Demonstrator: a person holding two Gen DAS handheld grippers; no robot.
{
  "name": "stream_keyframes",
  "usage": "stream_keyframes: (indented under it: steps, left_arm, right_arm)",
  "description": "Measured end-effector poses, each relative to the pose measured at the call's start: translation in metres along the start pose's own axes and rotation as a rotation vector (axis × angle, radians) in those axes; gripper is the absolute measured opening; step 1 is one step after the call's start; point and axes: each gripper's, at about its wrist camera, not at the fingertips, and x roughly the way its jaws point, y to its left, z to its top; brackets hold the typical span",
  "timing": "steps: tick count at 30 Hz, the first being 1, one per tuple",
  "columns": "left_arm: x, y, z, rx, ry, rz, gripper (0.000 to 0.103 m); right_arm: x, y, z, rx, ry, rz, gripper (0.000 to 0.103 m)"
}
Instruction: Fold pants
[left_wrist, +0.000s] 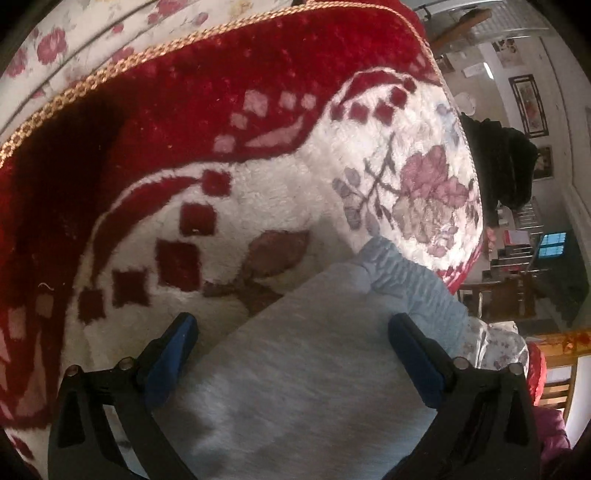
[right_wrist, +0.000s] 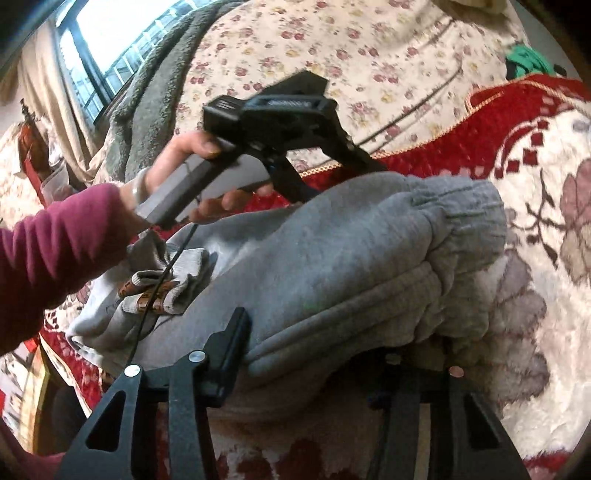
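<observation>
Pants (right_wrist: 332, 258), gray and soft, lie folded in a thick bundle on a fluffy red and white blanket (right_wrist: 546, 302) with pink flowers on it. The bundle is long from side to side in the right wrist view, with the stretchy bunched waistband (right_wrist: 465, 236) at the right end and the leg cuffs (right_wrist: 166, 284) piled at the left end. A brown tag with letters sits on one cuff, but the letters are too small to read. The blanket shows past the waistband end, wide and fluffy, so that side has room. Its far edge has a gold braid (left_wrist: 110, 70), and beyond that is a cream sheet with little roses (right_wrist: 332, 55). The right gripper (right_wrist: 332, 365) is at the near long edge of the bundle. Its left finger (right_wrist: 232, 343) touches the folded edge, and its other finger is hidden under the cloth, so I cannot tell if it is pinching or loose. The left gripper (left_wrist: 291, 332) is over the far side of the pants, held by the left hand (right_wrist: 192, 173) in a dark pink sleeve. Its two blue fingers (left_wrist: 173, 347) are spread wide apart with gray cloth between them, not squeezing. A dark pile (left_wrist: 498, 166) sits past the blanket edge in the left wrist view.
</observation>
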Motion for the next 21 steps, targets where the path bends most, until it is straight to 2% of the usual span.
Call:
stream_keyframes:
  steps: [4, 9, 11, 12, 13, 14, 15, 16, 21]
  left_arm:
    - [0.006, 0.006, 0.002, 0.001, 0.011, -0.027, 0.103]
    - [0.009, -0.004, -0.002, 0.048, -0.008, 0.021, 0.101]
    - [0.01, -0.014, -0.008, 0.108, -0.033, 0.086, 0.085]
    - [0.009, -0.017, -0.009, 0.118, -0.037, 0.098, 0.066]
    - [0.004, -0.024, -0.011, 0.137, -0.048, 0.092, 0.049]
    - [0.0, -0.029, -0.013, 0.159, -0.062, 0.113, 0.045]
    - [-0.004, -0.033, -0.015, 0.178, -0.071, 0.144, 0.037]
    - [-0.01, -0.036, -0.016, 0.18, -0.077, 0.16, 0.033]
    - [-0.049, -0.053, -0.027, 0.202, -0.138, 0.182, 0.03]
  right_arm:
    - [0.001, -0.001, 0.001, 0.002, -0.007, 0.006, 0.054]
    - [0.007, -0.008, 0.003, 0.073, 0.006, 0.046, 0.06]
    - [0.008, -0.011, 0.003, 0.094, 0.005, 0.065, 0.058]
    - [0.008, -0.013, 0.003, 0.109, 0.006, 0.077, 0.055]
    - [0.008, -0.015, 0.004, 0.128, 0.009, 0.094, 0.047]
    - [0.008, -0.016, 0.005, 0.138, 0.007, 0.103, 0.043]
    - [0.007, -0.014, 0.007, 0.135, -0.003, 0.101, 0.042]
    - [0.005, -0.011, 0.008, 0.124, -0.013, 0.093, 0.04]
    - [-0.009, 0.021, 0.022, 0.006, -0.076, 0.044, 0.037]
